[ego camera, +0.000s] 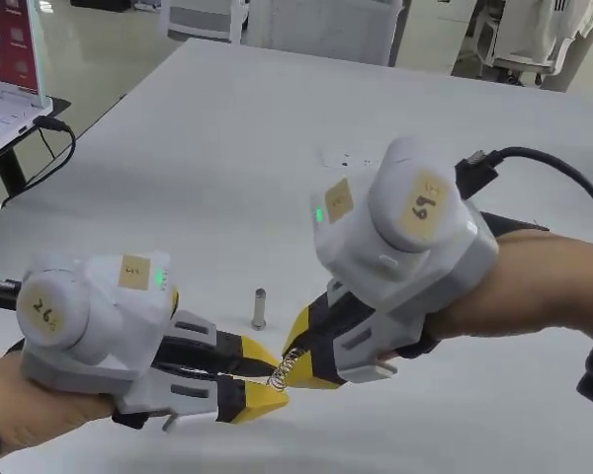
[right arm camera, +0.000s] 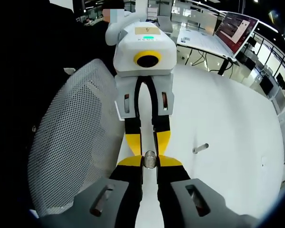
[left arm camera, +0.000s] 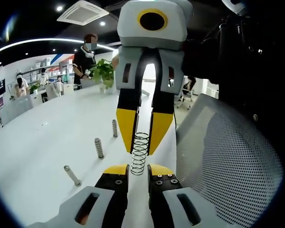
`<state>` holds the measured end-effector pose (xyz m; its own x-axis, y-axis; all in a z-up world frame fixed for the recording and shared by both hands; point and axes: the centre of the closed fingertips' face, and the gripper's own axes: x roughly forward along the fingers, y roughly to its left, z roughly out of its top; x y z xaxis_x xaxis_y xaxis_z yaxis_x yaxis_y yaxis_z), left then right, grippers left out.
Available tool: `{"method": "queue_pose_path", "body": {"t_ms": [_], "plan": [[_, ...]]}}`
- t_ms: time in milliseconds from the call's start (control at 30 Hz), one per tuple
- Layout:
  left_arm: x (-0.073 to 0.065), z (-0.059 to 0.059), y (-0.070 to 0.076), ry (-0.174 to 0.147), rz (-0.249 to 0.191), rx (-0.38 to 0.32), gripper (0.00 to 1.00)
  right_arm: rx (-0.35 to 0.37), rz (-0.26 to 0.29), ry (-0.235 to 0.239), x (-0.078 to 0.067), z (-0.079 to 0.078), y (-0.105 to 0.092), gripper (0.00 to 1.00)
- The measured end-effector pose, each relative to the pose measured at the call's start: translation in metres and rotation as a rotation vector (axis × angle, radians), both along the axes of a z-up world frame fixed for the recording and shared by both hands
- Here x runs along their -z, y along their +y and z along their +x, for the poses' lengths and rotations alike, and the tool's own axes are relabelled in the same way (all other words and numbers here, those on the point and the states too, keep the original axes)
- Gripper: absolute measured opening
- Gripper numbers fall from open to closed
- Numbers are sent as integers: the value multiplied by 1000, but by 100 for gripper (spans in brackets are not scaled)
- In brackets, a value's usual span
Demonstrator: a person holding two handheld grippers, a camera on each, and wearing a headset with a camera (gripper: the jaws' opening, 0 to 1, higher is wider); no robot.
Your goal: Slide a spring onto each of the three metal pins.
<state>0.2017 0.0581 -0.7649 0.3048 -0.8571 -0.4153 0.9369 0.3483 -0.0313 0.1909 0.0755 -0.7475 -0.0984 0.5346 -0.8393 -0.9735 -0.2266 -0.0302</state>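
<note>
A small steel spring (ego camera: pixel 287 367) hangs just above the white table (ego camera: pixel 227 148), stretched between the two grippers, which meet tip to tip. My left gripper (left arm camera: pixel 138 169) is shut on the spring's (left arm camera: pixel 139 151) near end. My right gripper (right arm camera: pixel 150 162) is shut on the other end of the spring (right arm camera: pixel 150 159), seen end-on here. A bare upright metal pin (ego camera: pixel 259 308) stands on the table just behind the tips. The left gripper view shows three pins: two look ribbed with coils (left arm camera: pixel 114 128) (left arm camera: pixel 99 147), while the third (left arm camera: pixel 72 175) is smooth. One pin (right arm camera: pixel 200 148) stands to the right.
An open laptop (ego camera: pixel 0 59) with a black cable (ego camera: pixel 59 138) sits on a stand at the far left. A grey mesh chair back (left arm camera: pixel 228 156) (right arm camera: pixel 76 137) is close behind the table's front edge. People and a potted plant (left arm camera: pixel 103 71) are far off.
</note>
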Motion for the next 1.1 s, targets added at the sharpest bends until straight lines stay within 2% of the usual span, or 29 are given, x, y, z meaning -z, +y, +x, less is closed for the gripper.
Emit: {"method": "queue_pose_path", "body": {"t_ms": [200,367,633,800,1100], "plan": [[-1,4,8,9,-20,-40,16,1,-11,-10,-1,6,-1,8],[-2,6,18,4,-32,-78,23,8,-18,-24,-4,14,-4,8],[1,7,30,21,-39,-144,37,15,-18,-40,-8,23,-4,8],[3,10,39,17,-42,-189,44,19,-20,-49,-10,28,-5,8],[14,11,51,28,-44,-255,54,29,-33,-65,-11,43,-5,8]]}}
